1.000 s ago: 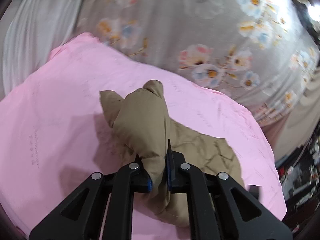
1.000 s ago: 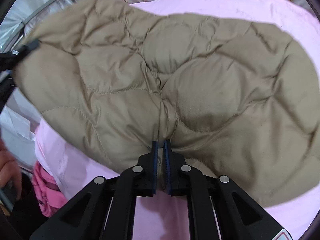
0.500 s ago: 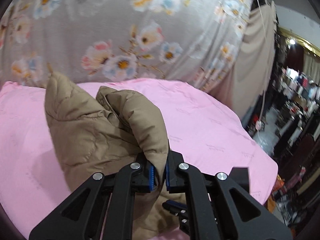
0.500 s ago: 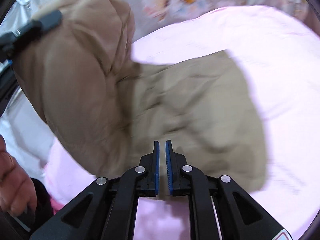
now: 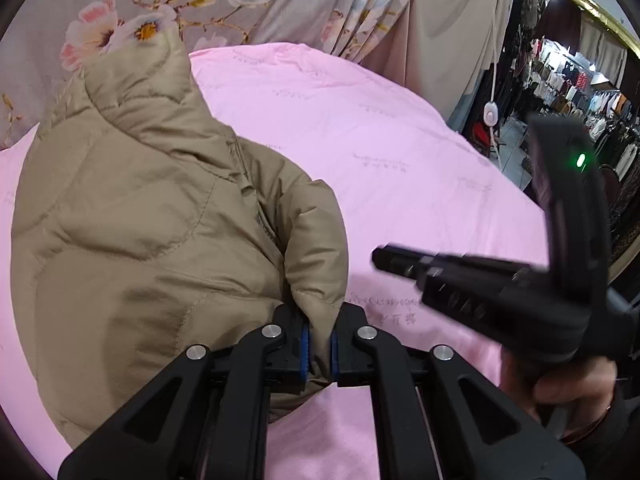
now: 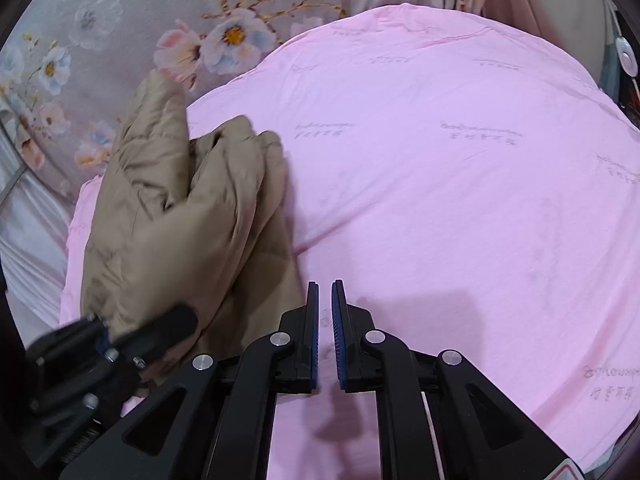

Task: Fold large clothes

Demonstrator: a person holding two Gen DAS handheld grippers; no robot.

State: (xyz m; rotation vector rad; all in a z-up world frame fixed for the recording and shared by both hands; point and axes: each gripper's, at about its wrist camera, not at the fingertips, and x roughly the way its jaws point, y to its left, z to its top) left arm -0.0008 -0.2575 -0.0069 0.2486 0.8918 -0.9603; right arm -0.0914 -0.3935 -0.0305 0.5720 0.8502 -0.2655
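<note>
The tan puffer jacket (image 5: 152, 240) lies bunched at the left edge of the pink sheet (image 5: 360, 128), folded over itself. Your left gripper (image 5: 318, 346) is clamped on a thick roll of the jacket's cloth, while your right gripper (image 6: 325, 332) hangs over bare sheet just beside the jacket with its jaws nearly together and nothing between them. If you drag with the left alone, the slippery padding could spring open and spoil the fold, or the jacket could slide off the sheet's left edge; bring the right in to pin the loose side first
</note>
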